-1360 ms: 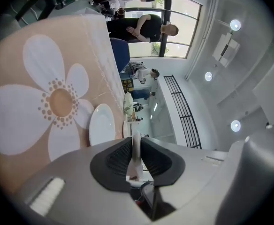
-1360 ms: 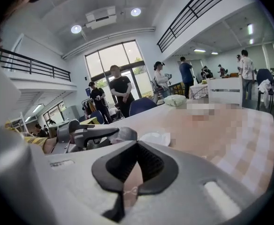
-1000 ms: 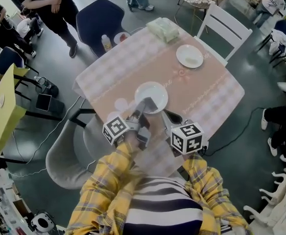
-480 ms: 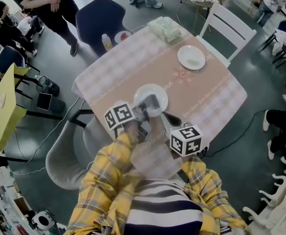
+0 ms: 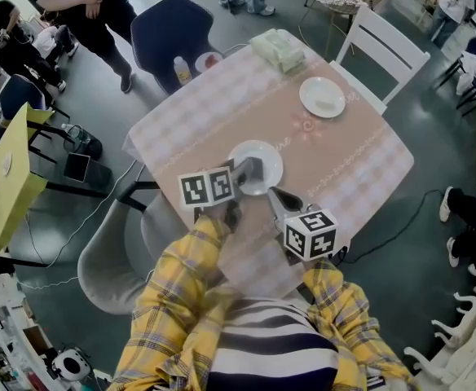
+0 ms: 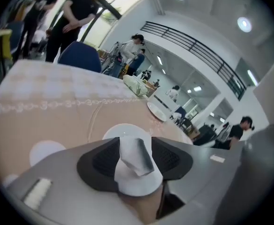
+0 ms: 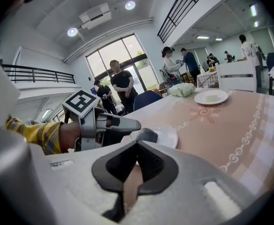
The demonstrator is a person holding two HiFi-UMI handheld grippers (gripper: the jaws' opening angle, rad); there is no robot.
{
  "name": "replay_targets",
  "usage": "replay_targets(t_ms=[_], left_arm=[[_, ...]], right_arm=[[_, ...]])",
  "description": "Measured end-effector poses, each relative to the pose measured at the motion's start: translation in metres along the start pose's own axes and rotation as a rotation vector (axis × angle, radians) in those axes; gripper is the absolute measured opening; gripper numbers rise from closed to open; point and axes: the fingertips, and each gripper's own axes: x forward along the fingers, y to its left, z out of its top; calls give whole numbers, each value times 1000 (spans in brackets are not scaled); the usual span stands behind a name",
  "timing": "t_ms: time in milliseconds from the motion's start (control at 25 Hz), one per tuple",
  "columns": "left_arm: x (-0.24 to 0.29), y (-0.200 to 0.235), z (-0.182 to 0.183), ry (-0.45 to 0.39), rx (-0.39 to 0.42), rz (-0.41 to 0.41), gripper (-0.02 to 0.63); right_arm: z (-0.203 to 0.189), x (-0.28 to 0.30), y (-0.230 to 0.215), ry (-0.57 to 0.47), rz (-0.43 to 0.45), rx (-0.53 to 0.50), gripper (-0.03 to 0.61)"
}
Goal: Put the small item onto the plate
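Note:
A white plate [image 5: 269, 155] sits on the near part of the pink tablecloth. My left gripper [image 5: 244, 170] reaches over it from the left. Its jaws are opening around a small white and grey item [image 6: 136, 154], which stands tilted between the pads just above the plate's rim [image 6: 119, 129], with a sliver of space on its right side. From the right gripper view the item [image 7: 147, 135] hangs at the left gripper's tips over the plate [image 7: 169, 137]. My right gripper [image 5: 275, 195] rests near the plate's front right edge, shut and holding nothing [image 7: 137, 146].
A second white plate [image 5: 322, 96] lies at the far right of the table. A green packet [image 5: 277, 49], a small bottle [image 5: 178, 70] and a dish [image 5: 205, 61] stand at the far edge. A white chair [image 5: 385, 51], a blue chair [image 5: 169, 31] and a grey chair [image 5: 116, 251] surround the table. People stand beyond.
My left gripper has moved forward and rolled, bringing the item over the plate. Its jaws stand wider now. The right gripper has hardly moved.

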Motion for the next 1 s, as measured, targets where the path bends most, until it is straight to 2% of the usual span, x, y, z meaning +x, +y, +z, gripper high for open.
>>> replay_targets(t_ms=[80, 120, 200, 280, 400, 600, 800, 1000], left_arm=[[-3, 4, 2, 17, 161, 64, 210], [-6, 5, 4, 13, 216, 90, 210], [-14, 7, 11, -24, 251, 111, 204], [-26, 5, 14, -79, 217, 88, 144], [-47, -6, 7, -147, 184, 33, 3], [-89, -26, -21, -201, 146, -92, 2], [-128, -27, -61, -167, 103, -184, 2], [-166, -20, -89, -129, 97, -241, 2]], right_arm=[[0, -1, 1, 0, 2, 0, -5], [0, -1, 2, 0, 2, -1, -5], [-2, -2, 3, 3, 3, -2, -5], [-4, -5, 4, 3, 2, -2, -5], [-8, -12, 4, -3, -10, 10, -5], [-12, -29, 8, -32, -50, 32, -5], [-27, -42, 26, -58, -105, 56, -5], [-53, -42, 73, -58, -154, 56, -5]])
